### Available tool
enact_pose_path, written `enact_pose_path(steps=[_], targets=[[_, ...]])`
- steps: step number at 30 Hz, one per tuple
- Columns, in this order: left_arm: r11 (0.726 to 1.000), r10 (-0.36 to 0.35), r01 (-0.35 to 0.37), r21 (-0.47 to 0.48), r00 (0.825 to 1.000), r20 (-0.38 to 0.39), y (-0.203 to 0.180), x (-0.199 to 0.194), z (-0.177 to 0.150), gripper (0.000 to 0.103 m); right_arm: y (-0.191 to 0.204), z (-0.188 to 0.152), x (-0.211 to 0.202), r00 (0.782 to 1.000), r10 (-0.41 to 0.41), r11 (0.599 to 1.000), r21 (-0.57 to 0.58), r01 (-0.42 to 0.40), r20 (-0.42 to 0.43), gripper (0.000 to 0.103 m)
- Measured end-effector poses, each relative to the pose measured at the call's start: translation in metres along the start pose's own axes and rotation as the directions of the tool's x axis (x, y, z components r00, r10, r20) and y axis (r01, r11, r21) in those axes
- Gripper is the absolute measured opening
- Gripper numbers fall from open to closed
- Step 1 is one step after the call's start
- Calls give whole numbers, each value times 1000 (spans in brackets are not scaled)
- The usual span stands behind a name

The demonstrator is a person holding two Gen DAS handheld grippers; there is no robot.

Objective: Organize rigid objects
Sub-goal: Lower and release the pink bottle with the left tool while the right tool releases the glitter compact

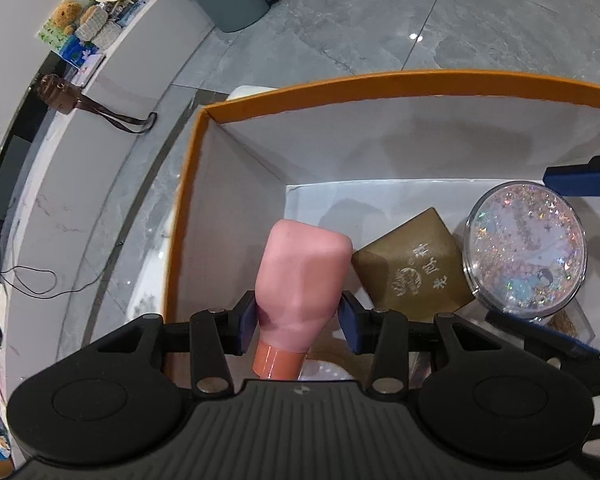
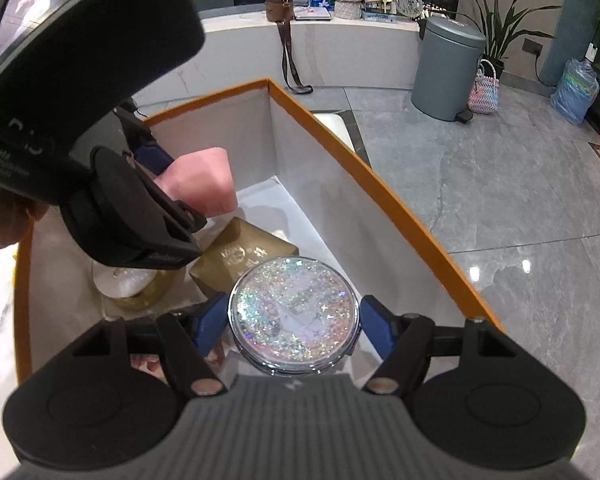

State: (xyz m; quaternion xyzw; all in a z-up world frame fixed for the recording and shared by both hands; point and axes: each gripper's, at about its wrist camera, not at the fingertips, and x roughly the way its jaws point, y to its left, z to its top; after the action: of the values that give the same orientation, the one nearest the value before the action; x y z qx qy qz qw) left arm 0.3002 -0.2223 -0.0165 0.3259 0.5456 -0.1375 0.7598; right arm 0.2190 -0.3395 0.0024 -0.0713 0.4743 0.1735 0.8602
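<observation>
Pink bottle [image 1: 302, 280], cap toward the camera, is clamped between the blue pads of the left tool [image 1: 298, 322] and hangs inside the orange-rimmed box [image 1: 380, 82]. At its 3 o'clock lies the gold box [image 1: 414, 266], and beyond that the glitter disc [image 1: 526, 250], which the right tool [image 2: 294, 330] grips by its rim low in the same box. We judge the step to be placement of both items. Next, each tool must lower its item onto a free part of the floor, then part its pads. The gold box bears a round emblem and Chinese characters, which we cannot read with certainty.
</observation>
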Motion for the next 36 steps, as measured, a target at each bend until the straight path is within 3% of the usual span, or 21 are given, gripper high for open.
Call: enact_pose_path(steps=[6, 17, 36], targets=[[993, -106, 106, -56, 994, 11, 5, 4, 2, 49, 1, 0, 2, 1000, -5, 1000, -10, 5, -18, 71], [993, -87, 85, -78, 996, -27, 1, 17, 6, 49, 6, 3, 8, 997, -59, 998, -40, 57, -57, 71], [993, -81, 81, -90, 997, 4, 5, 4, 6, 53, 16, 2, 9, 994, -94, 994, -65, 90, -62, 74]])
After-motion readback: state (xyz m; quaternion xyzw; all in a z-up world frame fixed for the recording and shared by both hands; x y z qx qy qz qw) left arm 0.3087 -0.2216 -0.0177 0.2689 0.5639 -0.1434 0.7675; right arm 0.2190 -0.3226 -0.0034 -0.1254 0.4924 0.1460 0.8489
